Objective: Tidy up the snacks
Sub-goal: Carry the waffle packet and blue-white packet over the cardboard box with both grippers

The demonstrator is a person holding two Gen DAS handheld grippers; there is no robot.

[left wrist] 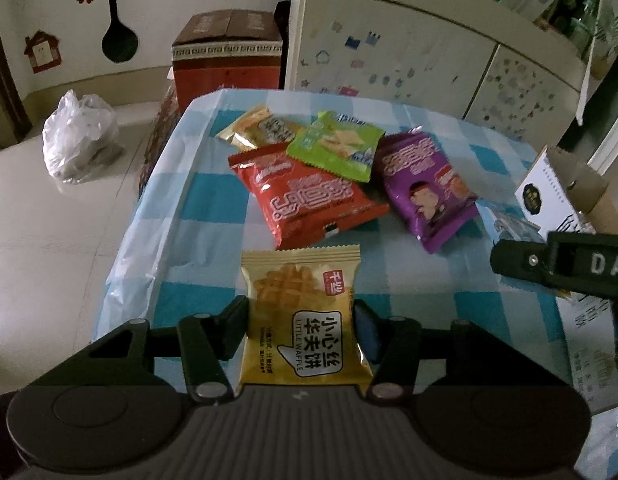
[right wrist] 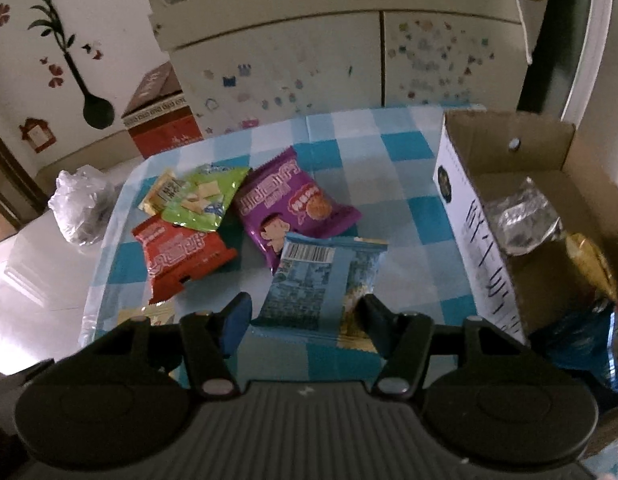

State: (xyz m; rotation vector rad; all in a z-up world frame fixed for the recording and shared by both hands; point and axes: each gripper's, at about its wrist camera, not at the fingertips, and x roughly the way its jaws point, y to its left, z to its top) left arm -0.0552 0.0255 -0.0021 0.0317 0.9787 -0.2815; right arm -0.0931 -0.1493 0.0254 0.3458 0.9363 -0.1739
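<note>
Both tongs tilt steeply down over the checked tabletop (left wrist: 213,200). The left tongs (left wrist: 301,316) clamp a yellow waffle packet (left wrist: 303,312) at lower centre; the right tongs (right wrist: 309,312) clamp a blue snack packet (right wrist: 321,280). Loose packets lie beyond at centre, with the cardboard box (right wrist: 469,216) at right.

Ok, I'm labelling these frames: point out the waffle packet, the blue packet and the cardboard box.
waffle packet (left wrist: 301,320): left wrist view, middle of its yellow front.
blue packet (right wrist: 321,280): right wrist view, middle of its printed back.
cardboard box (right wrist: 481,240): right wrist view, its white outer wall.
</note>
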